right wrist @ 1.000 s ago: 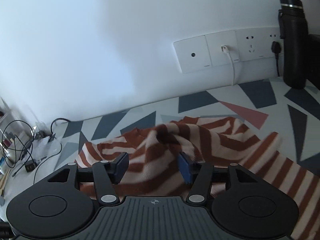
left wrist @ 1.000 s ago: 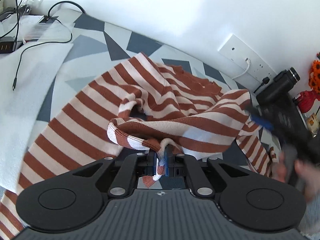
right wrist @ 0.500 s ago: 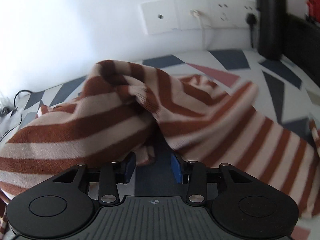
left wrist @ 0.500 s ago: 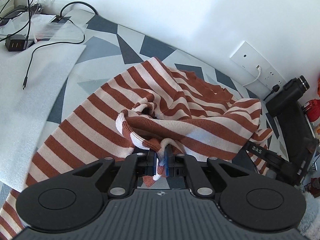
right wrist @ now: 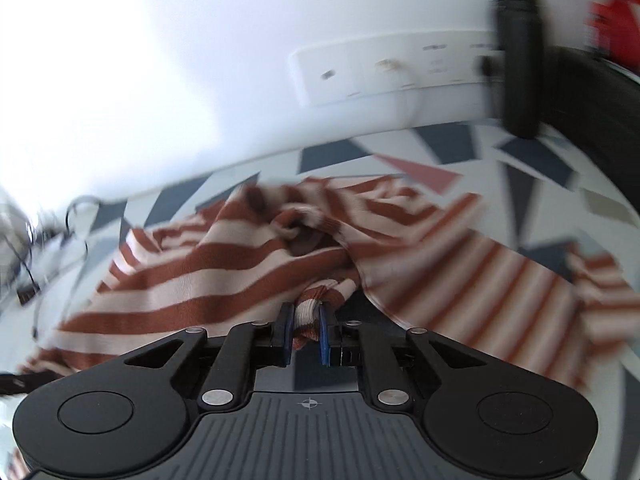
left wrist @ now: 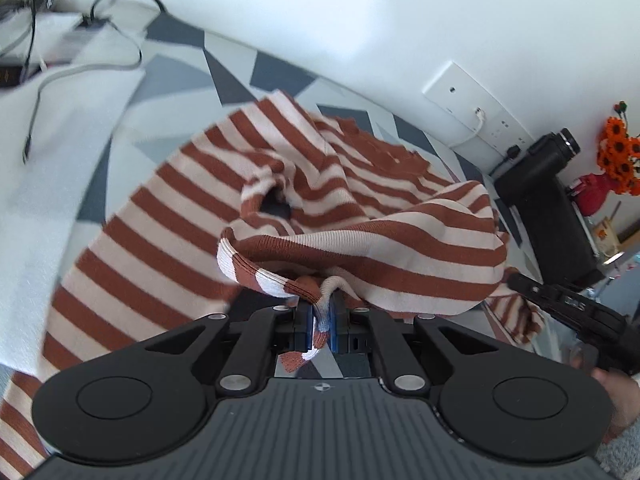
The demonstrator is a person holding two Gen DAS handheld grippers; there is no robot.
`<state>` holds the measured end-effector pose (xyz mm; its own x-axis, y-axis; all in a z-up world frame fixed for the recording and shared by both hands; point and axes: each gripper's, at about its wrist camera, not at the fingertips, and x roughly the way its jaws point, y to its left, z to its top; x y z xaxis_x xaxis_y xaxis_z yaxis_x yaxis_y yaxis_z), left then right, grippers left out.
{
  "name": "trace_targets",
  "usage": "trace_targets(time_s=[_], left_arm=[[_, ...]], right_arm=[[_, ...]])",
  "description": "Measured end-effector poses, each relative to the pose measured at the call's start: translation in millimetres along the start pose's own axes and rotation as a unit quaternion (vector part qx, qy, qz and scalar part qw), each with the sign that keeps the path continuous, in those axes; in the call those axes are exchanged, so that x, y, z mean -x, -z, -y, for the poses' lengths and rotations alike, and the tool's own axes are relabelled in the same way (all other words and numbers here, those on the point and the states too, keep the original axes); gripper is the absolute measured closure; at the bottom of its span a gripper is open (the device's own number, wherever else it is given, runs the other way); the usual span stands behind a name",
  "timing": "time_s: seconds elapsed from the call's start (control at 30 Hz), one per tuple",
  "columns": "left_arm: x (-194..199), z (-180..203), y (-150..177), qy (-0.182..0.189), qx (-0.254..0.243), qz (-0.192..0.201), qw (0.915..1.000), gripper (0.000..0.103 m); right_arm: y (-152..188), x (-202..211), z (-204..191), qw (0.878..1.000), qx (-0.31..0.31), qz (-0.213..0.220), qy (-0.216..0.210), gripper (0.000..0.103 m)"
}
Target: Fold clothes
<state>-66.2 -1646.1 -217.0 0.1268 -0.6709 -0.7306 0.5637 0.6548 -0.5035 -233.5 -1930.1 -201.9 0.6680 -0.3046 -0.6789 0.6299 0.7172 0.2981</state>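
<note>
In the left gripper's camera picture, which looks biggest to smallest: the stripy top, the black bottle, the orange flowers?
1. Striped top, by far the largest.
2. Black bottle.
3. Orange flowers, smallest, though they are farthest from the camera, so their true size is unsure.

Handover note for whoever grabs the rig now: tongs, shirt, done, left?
Left tongs: shut on a ribbed edge of the striped shirt.
Right tongs: jaws have just been closing, now pinching another ribbed edge of the shirt.
Shirt: bunched and twisted on the patterned tabletop, partly lifted between both tongs.
Done: both grips taken.
Left: spread it flat, then every fold; none visible yet.
</note>
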Motion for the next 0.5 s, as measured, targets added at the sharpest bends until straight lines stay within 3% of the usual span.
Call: trace_targets(time_s=[0.3, 0.5], left_arm=[[14.2, 20.1, 46.5, 0.032, -0.016, -0.042, 0.9985, 0.095], [29.9, 34.2, 71.1, 0.010, -0.032, -0.059, 0.9977, 0.095]], right_arm=[[34.5, 94.2, 55.1, 0.996, -0.081, 0.010, 0.043, 0.092], [47.4, 126.8, 88.9, 0.994, -0.105, -0.008, 0.012, 0.092]])
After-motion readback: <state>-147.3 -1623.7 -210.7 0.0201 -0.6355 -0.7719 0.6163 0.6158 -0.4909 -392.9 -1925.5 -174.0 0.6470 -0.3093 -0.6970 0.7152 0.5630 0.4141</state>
